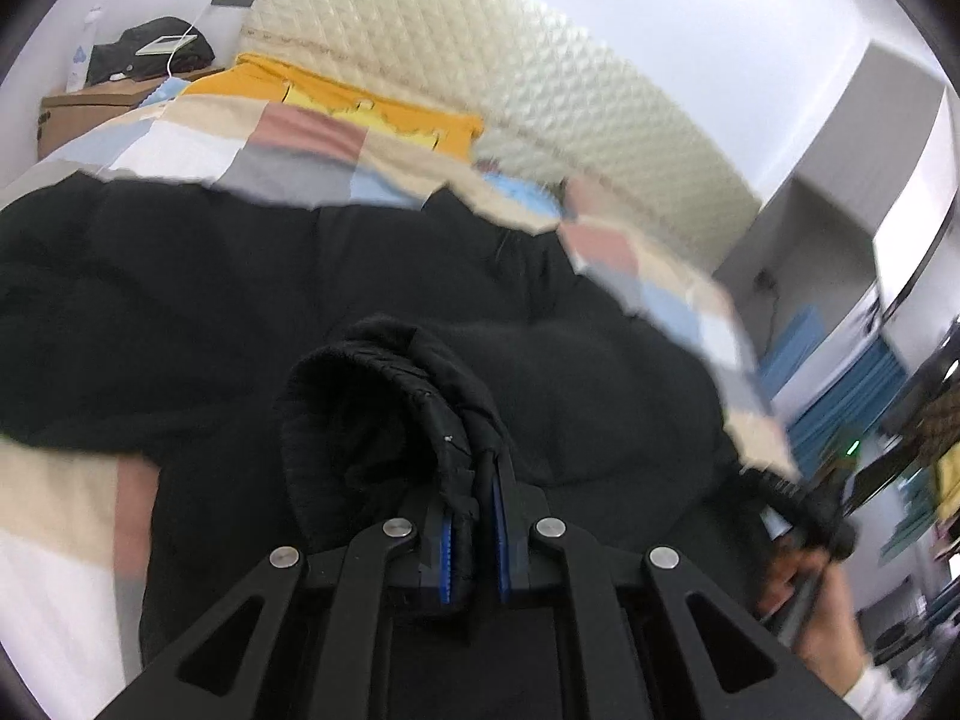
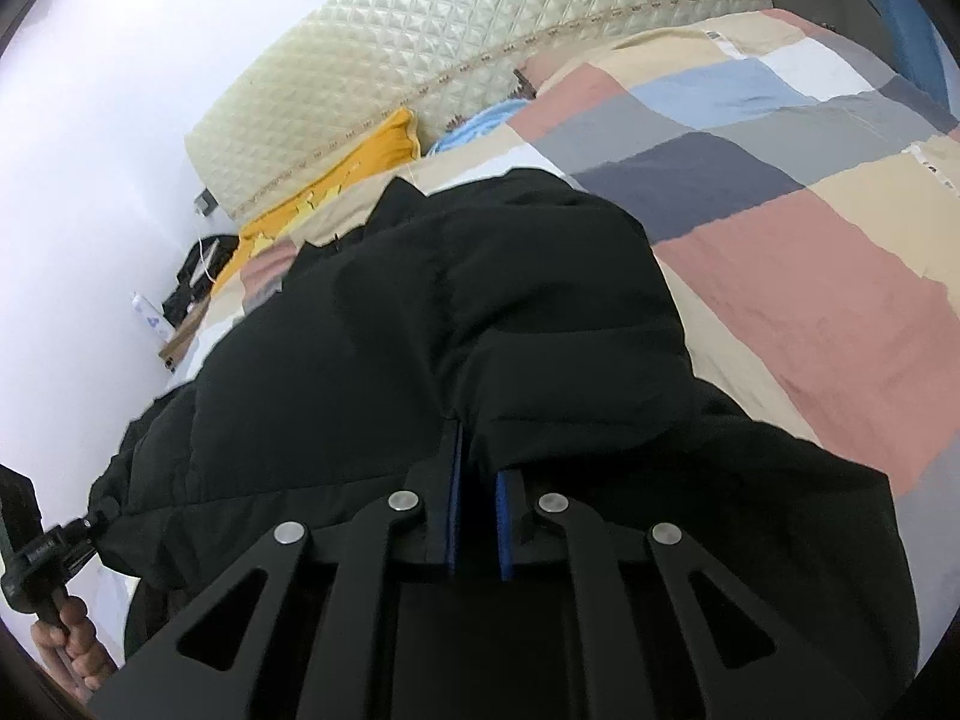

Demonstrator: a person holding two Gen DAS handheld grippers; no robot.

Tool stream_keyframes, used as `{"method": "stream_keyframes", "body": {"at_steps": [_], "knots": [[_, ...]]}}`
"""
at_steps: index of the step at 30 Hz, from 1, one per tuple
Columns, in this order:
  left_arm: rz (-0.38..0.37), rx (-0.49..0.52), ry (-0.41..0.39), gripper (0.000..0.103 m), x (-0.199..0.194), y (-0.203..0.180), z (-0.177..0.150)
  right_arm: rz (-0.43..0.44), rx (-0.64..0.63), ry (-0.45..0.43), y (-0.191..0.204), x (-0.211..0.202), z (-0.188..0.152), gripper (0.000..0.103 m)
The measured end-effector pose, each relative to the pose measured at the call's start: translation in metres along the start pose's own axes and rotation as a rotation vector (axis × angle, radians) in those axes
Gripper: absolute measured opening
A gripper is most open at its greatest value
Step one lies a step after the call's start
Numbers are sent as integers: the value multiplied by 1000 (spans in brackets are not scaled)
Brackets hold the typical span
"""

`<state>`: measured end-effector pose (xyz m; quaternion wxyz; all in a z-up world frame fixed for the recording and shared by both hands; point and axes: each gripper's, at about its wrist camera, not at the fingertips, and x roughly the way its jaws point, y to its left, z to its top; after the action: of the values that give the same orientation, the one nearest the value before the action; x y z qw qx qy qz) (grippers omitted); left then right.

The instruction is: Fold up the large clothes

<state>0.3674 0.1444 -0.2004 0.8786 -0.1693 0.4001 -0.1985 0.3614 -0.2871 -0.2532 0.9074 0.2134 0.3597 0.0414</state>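
Observation:
A large black padded jacket [image 1: 240,300] lies spread over a patchwork bed cover [image 1: 198,144]. My left gripper [image 1: 474,498] is shut on a raised fold of the jacket's hem, lifted off the bed. In the right wrist view the same jacket [image 2: 450,300] fills the middle, and my right gripper [image 2: 477,480] is shut on another part of its edge. The other gripper and the hand that holds it show at the lower right of the left wrist view [image 1: 804,534] and at the lower left of the right wrist view [image 2: 48,552].
A cream quilted headboard [image 1: 480,60] stands behind the bed. A yellow garment [image 1: 336,96] lies near it. A cardboard box [image 1: 78,108] with dark items and a bottle sits at the far left. Shelves and blue items [image 1: 840,360] stand at the right.

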Motion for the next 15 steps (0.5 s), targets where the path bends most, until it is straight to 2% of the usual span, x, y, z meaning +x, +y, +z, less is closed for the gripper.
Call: {"method": "stream_keyframes", "body": {"at_steps": [4,7,15], "knots": [[98,56,46,10,8,-5,-23,-49,-62,35,3,4,-9,9],[157,97,53,10,12,-12,-28,-97,-120,61,7,8,-15,9],[290,141,-24,16,-1,-38,-34,-167,-211,33,18,-9,-21,10]]}}
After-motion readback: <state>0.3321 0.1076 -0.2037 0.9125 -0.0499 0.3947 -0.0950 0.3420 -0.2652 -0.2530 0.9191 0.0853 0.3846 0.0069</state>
